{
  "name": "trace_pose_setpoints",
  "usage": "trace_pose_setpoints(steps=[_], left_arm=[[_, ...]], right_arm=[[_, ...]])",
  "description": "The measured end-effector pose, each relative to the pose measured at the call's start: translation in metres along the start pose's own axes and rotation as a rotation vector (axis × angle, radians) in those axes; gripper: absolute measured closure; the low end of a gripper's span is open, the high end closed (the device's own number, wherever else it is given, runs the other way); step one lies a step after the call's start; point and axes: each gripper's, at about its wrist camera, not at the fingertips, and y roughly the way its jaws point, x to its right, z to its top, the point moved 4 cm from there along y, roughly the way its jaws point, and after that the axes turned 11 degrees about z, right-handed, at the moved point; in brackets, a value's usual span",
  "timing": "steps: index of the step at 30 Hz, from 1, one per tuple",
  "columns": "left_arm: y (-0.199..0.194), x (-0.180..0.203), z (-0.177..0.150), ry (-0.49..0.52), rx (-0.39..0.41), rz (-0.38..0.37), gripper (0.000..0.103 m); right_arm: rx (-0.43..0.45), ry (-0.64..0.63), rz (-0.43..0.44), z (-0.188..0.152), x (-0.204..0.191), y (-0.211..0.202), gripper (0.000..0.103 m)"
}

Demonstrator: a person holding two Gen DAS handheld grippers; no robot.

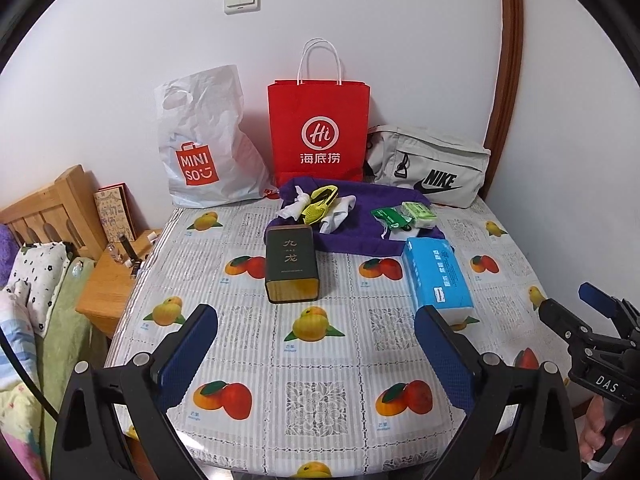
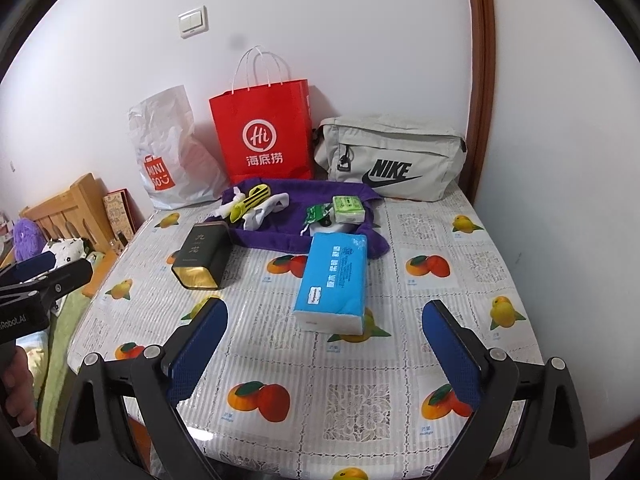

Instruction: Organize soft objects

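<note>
A purple cloth lies at the back of the table. On it are white socks, a yellow-green item, a green packet and a small green tissue pack. A blue tissue pack lies in front of the cloth. My left gripper is open and empty above the near table. My right gripper is open and empty just short of the blue tissue pack.
A dark tea tin lies left of the blue pack. Against the wall stand a white Miniso bag, a red paper bag and a grey Nike bag. A bed and wooden nightstand are to the left.
</note>
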Motion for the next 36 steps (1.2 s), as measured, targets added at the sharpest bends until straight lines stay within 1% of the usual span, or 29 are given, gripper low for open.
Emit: trace_pose_setpoints(steps=[13, 36], left_arm=[[-0.0059, -0.0019, 0.0008, -0.007, 0.009, -0.003, 0.003], [0.0008, -0.0010, -0.0030, -0.009, -0.005, 0.004, 0.003]], right_arm=[[-0.004, -0.014, -0.001, -0.0034, -0.0036, -0.0028, 0.006], [-0.022, -0.013, 0.007, -0.0064, -0.0047, 0.0037, 0.006]])
